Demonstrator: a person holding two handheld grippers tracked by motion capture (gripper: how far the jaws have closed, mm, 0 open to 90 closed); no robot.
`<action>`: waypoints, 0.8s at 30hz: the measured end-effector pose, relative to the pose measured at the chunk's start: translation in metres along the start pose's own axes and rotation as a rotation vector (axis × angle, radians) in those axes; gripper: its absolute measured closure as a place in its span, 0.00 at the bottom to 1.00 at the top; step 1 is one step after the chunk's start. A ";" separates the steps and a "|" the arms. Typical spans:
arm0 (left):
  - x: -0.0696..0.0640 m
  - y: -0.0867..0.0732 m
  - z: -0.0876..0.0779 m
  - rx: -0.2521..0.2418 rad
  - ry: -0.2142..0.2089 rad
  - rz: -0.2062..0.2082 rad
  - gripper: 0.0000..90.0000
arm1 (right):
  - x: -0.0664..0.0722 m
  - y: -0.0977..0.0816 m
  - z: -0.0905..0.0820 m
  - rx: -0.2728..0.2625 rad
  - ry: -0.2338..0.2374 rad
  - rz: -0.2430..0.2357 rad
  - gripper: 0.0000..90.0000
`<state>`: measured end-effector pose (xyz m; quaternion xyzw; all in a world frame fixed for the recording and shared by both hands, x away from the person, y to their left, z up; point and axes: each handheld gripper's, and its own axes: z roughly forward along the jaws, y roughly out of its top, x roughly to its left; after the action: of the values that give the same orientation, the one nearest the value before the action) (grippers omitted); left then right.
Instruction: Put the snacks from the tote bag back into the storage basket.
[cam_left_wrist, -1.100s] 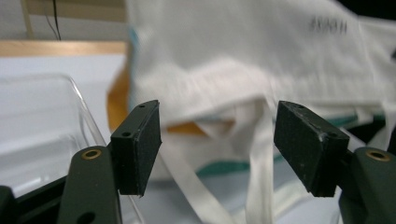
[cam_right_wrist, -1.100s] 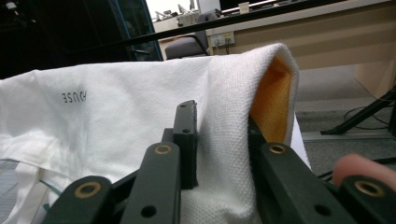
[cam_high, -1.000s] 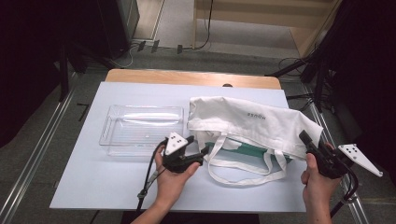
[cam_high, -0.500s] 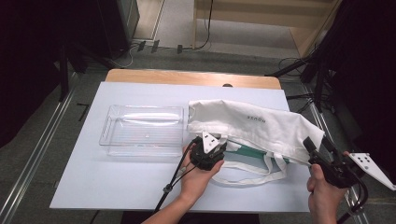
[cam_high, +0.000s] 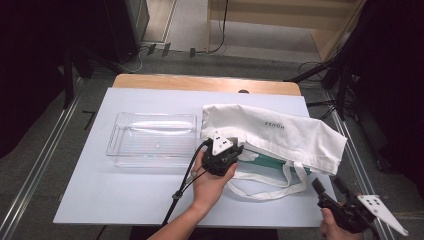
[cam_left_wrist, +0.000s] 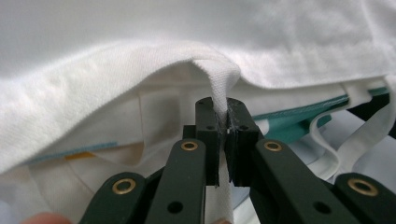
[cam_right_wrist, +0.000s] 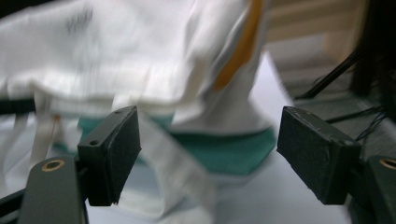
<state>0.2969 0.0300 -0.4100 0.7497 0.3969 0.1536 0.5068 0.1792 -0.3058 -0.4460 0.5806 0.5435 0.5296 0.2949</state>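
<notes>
A white cloth tote bag lies on the white table, its long handles trailing toward me. Something teal shows at the bag's mouth. My left gripper is at that mouth; its jaws have just been closing and now pinch a fold of the bag's white fabric, as the left gripper view shows. My right gripper hovers off the table's near right corner. Its jaws have just been opening and stand wide in the right gripper view, with nothing between them and the bag ahead.
A clear plastic tray sits left of the bag, close to my left hand. The left gripper's cable trails over the table's near edge. A wooden board borders the far side. Floor rails run along both sides.
My left gripper has moved right from beside the tray to the bag's mouth and shut on its fabric. My right gripper has left the bag's right corner, opened, and drawn back toward me.
</notes>
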 end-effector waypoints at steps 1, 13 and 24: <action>0.000 0.002 -0.001 -0.005 -0.011 -0.006 0.97 | 0.002 -0.004 0.007 0.034 0.021 -0.012 0.25; -0.003 0.018 -0.019 -0.068 -0.084 -0.004 0.97 | 0.045 -0.006 0.015 0.029 0.097 -0.253 1.00; -0.003 0.022 -0.025 -0.065 -0.104 0.026 0.96 | 0.073 0.014 0.034 0.039 0.221 -0.232 0.83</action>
<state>0.2894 0.0399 -0.3793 0.7449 0.3549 0.1339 0.5488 0.2042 -0.2320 -0.4208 0.4577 0.6463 0.5419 0.2813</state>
